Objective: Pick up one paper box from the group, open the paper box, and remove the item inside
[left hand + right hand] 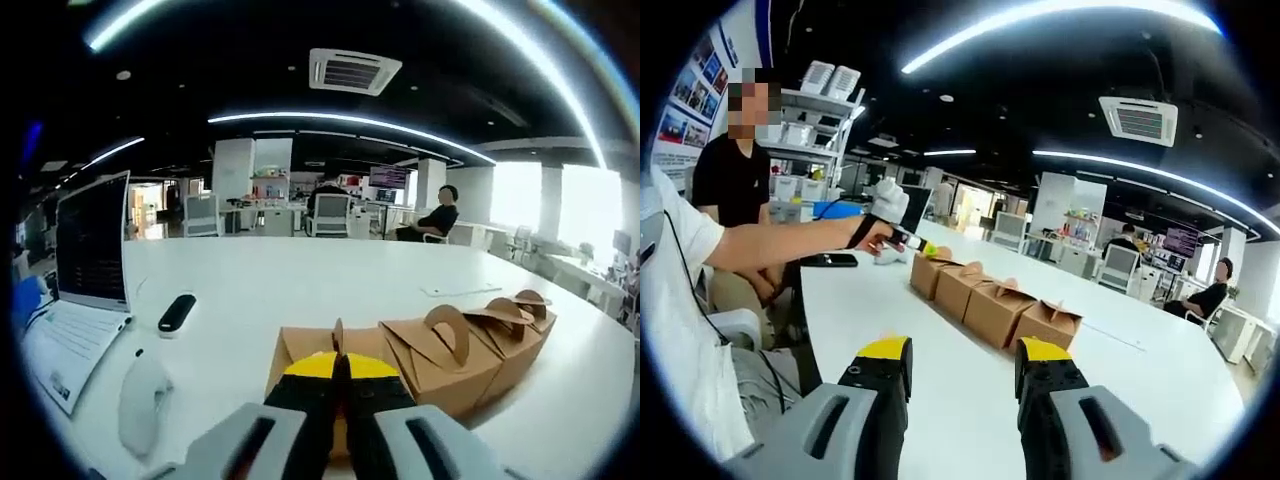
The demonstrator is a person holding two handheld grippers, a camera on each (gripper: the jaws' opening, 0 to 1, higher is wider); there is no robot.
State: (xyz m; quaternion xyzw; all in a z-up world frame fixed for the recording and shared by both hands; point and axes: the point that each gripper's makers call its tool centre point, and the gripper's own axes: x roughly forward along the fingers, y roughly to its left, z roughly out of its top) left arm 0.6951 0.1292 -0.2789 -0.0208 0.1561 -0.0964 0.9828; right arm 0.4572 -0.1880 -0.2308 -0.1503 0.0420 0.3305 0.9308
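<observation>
Claw [341, 372] (left, clamped) on nearest paper box [310, 352]

open-plan office: white desks [300, 275], swivel chairs [329, 213], laptop [85, 270], ceiling strip lights [350, 125]

No text, label, brand or number is legible; the wall posters [688, 100] are too blurred.

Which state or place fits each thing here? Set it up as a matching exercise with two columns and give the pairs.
1. left gripper
2. right gripper
3. laptop
4. computer mouse

A. jaws apart, over bare table
B. open, at the table's left edge
C. jaws together at the nearest paper box
D. white, lying beside the laptop

Pairs: 1-C, 2-A, 3-B, 4-D
</observation>
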